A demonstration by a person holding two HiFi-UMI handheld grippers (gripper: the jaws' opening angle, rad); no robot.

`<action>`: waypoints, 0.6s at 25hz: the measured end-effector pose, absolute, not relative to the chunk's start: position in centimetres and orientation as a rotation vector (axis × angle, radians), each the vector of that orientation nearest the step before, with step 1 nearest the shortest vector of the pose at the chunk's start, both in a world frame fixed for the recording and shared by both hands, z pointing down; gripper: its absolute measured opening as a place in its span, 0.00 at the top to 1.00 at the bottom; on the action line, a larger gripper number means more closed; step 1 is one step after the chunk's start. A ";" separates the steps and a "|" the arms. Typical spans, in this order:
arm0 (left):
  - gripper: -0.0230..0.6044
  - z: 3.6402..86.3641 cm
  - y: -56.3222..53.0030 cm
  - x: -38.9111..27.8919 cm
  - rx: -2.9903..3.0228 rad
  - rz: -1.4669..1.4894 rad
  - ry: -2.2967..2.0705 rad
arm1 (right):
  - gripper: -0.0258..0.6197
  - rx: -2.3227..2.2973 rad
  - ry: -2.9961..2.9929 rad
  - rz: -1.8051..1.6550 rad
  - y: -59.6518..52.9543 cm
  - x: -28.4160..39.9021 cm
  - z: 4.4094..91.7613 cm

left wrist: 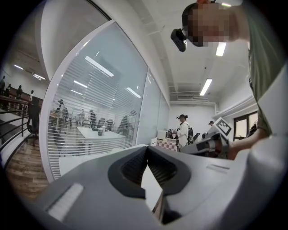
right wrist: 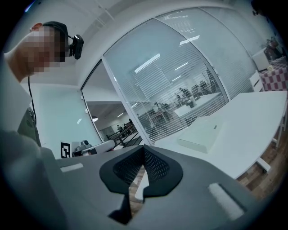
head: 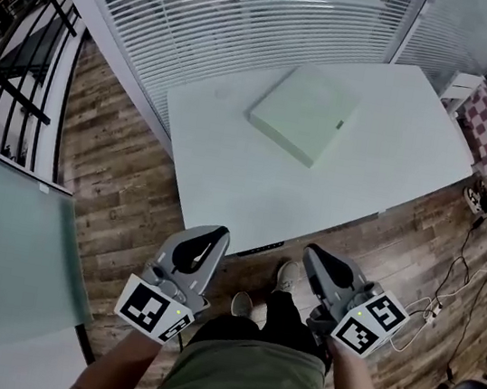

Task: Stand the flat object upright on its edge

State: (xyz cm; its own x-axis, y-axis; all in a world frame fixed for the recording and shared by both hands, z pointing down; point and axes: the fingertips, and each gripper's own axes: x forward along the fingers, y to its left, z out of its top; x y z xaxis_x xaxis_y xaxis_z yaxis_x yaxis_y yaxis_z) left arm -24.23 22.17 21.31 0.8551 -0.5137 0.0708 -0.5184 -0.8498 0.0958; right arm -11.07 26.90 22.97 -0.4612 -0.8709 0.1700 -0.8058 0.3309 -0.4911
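Pale green and square, the flat object point(head: 304, 114) lies on its broad face on the white tabletop point(head: 253, 191), toward the far side near the slatted glass wall point(head: 253, 17), as the head view shows it. The left gripper point(head: 201, 246) and the right gripper point(head: 330, 271) hang close to the person's body, short of the tabletop's near edge and well apart from the object. In the left gripper view the jaws are pressed together with nothing between them, and the object does not show. In the right gripper view the jaws are likewise together and empty, and the flat object point(right wrist: 200, 134) rests flat well ahead of them. To my eye nothing of the task is done yet. Reaching the object, getting hold of an edge and tipping it upright are all left.
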 end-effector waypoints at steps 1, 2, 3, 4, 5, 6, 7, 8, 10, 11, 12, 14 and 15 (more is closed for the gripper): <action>0.96 21.4 21.7 -23.9 2.919 0.068 -0.814 | 0.94 -1.558 2.458 -0.794 26.4 -10.8 23.0; 0.96 21.4 21.3 -23.6 2.919 0.072 -0.815 | 0.94 -1.557 2.455 -0.795 26.0 -10.4 23.1; 0.96 21.5 20.8 -23.3 2.918 0.077 -0.817 | 0.94 -1.557 2.453 -0.799 25.6 -10.1 23.2; 0.96 21.6 20.3 -23.1 2.917 0.082 -0.820 | 0.94 -1.556 2.451 -0.803 25.1 -9.7 23.4; 0.96 21.7 19.8 -22.8 2.916 0.086 -0.825 | 0.94 -1.555 2.450 -0.808 24.6 -9.4 23.5; 0.96 21.7 19.3 -22.6 2.915 0.090 -0.830 | 0.94 -1.554 2.450 -0.812 24.1 -9.0 23.7; 0.96 21.8 18.7 -22.4 2.913 0.093 -0.836 | 0.94 -1.552 2.451 -0.815 23.6 -8.6 23.8; 0.96 21.8 18.1 -22.1 2.911 0.097 -0.842 | 0.94 -1.550 2.453 -0.818 23.0 -8.2 23.8; 0.96 22.0 16.9 -21.5 2.904 0.108 -0.853 | 0.94 -1.544 2.459 -0.823 21.8 -7.4 24.0; 0.96 22.1 16.3 -21.1 2.902 0.115 -0.858 | 0.94 -1.539 2.462 -0.825 21.2 -7.0 24.0; 0.96 22.3 15.7 -20.7 2.898 0.122 -0.865 | 0.94 -1.533 2.465 -0.828 20.6 -6.6 24.1; 0.96 22.6 14.7 -19.9 2.889 0.132 -0.882 | 0.94 -1.517 2.474 -0.836 19.5 -5.7 24.3; 0.96 22.7 14.2 -19.5 2.884 0.138 -0.891 | 0.94 -1.510 2.479 -0.842 19.0 -5.3 24.4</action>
